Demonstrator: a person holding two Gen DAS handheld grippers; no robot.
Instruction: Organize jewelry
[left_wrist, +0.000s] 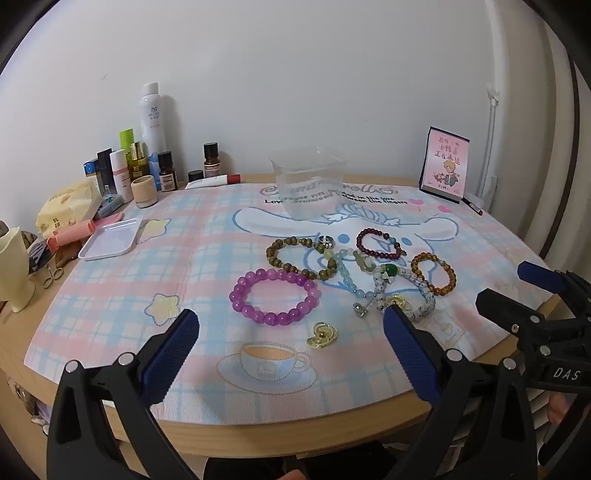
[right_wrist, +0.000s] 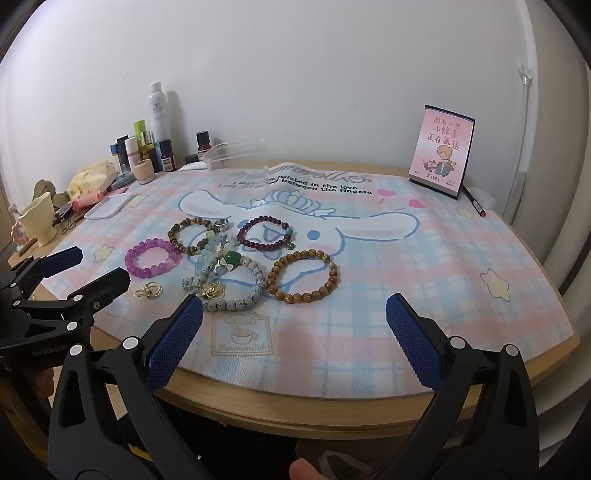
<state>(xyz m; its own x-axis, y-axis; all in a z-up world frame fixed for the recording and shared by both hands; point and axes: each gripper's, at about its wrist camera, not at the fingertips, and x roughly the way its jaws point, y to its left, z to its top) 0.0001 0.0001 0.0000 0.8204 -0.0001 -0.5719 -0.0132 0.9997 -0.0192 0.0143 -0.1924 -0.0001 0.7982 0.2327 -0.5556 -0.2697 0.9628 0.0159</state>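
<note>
- The left gripper (left_wrist: 290, 325) hangs over the near edge of the table, its blue-padded jaws spread wide with nothing between them.
- The right gripper (right_wrist: 293, 310) hangs just beside it, tilted down the same way, jaws also spread wide and holding nothing.
- A pastel plaid mat (left_wrist: 199, 258) with a cartoon dog print covers most of the round wooden table (left_wrist: 258, 435).
- The jewelry lies in a loose cluster on the middle of the mat, just past both grippers.
- A purple bead bracelet (left_wrist: 273, 295) lies on the cluster's left side, and a gold earring (left_wrist: 322, 334) sits apart from it on the near side.
- An olive-brown bead bracelet (left_wrist: 301, 258) lies behind the purple one, with a silver ring (left_wrist: 327, 240) touching its far edge.
- A pale blue-green bead strand (left_wrist: 347, 273) and a speckled white bracelet (right_wrist: 236, 291) with a green bead (right_wrist: 232, 257) overlap in the middle; more gold earrings (right_wrist: 212, 290) rest on the speckled one.
- A dark red bead bracelet (right_wrist: 264, 234) lies farther back, and an amber-brown bead bracelet (right_wrist: 303, 277) lies on the right edge of the cluster.
- A clear plastic box (left_wrist: 308, 184) stands empty toward the back of the mat, well apart from the jewelry.
- A small white tray (left_wrist: 110, 238) sits at the mat's left edge, with cosmetic bottles (left_wrist: 151, 147) along the wall behind it.
- A pink picture card (right_wrist: 441, 149) stands at the back right.
</note>
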